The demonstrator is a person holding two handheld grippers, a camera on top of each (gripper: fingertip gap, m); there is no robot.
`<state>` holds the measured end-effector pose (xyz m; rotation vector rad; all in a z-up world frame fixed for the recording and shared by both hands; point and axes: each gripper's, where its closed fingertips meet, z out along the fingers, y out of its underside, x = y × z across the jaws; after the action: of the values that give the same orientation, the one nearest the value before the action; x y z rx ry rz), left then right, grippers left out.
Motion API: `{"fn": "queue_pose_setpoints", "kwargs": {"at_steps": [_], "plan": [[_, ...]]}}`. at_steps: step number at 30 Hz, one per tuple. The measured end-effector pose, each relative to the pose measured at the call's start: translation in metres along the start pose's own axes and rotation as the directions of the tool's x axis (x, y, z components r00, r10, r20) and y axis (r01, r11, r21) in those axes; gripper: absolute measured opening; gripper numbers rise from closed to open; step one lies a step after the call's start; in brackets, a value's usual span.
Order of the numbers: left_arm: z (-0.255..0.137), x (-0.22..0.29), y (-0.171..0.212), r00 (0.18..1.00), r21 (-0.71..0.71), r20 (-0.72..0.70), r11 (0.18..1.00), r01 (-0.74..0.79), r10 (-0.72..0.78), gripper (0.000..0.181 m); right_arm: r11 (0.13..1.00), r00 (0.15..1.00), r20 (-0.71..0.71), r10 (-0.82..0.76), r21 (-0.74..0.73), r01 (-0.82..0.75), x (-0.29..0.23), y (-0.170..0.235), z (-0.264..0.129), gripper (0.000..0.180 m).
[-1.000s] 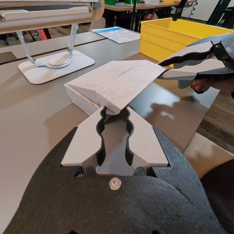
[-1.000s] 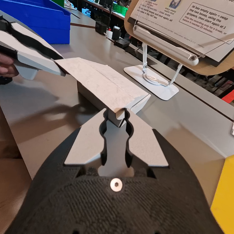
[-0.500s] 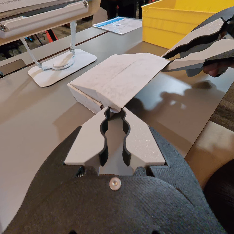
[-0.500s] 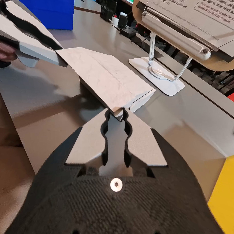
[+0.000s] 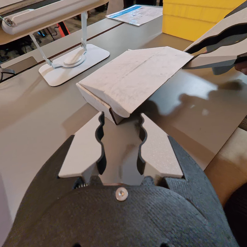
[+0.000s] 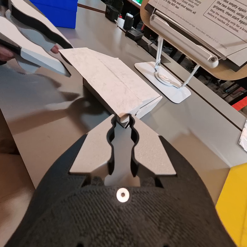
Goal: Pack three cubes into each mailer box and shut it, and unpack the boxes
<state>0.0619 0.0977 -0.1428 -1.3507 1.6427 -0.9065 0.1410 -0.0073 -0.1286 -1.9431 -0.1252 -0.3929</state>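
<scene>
A white mailer box (image 5: 128,74) lies on the grey table (image 5: 40,113) with its lid down and the front flap sticking out flat over the near side. It also shows in the right wrist view (image 6: 113,82). My left gripper (image 5: 121,114) is open, its fingertips on either side of the box's near corner, holding nothing. My right gripper (image 6: 122,116) is shut on the other corner of the lid flap. In the left wrist view the right gripper (image 5: 187,59) pinches the flap's far corner. In the right wrist view the left gripper (image 6: 68,60) gapes at its end. No cubes are in view.
A white document stand (image 5: 74,64) holding a printed sheet stands behind the box. A yellow bin (image 5: 187,20) sits at the right end, a blue bin (image 6: 57,13) at the left end. A paper sheet (image 5: 135,14) and black chargers (image 6: 128,20) lie farther back. The table's front edge is close.
My left gripper has opened and let go of the flap corner it pinched. Both grippers came lower and closer to the box. The right gripper still holds its corner.
</scene>
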Motion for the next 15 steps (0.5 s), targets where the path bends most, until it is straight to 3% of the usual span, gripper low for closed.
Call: {"fn": "queue_pose_setpoints", "kwargs": {"at_steps": [1, 3, 6, 15], "plan": [[0.001, 0.0, 0.0, 1.0, -0.004, -0.001, 1.0, -0.002, 0.002, 0.05, 1.0, 1.0, -0.002, -0.004, 0.0, 0.004, 0.0, 0.0, 0.0, 0.017], [0.001, 0.001, -0.001, 1.0, 0.003, -0.001, 1.0, -0.014, 0.014, 0.047, 1.0, 1.0, -0.009, -0.013, 0.003, 0.013, 0.001, -0.001, 0.0, 0.016], [-0.003, -0.001, -0.011, 0.997, 0.077, 0.039, 0.994, -0.073, 0.07, 0.02, 1.0, 0.999, -0.022, -0.025, 0.015, 0.026, 0.002, -0.004, -0.002, 0.015], [-0.008, -0.004, -0.015, 0.99, 0.108, 0.076, 0.986, -0.129, 0.121, 0.015, 0.999, 0.999, -0.038, -0.037, 0.034, 0.038, 0.006, -0.01, -0.006, 0.009]]}}
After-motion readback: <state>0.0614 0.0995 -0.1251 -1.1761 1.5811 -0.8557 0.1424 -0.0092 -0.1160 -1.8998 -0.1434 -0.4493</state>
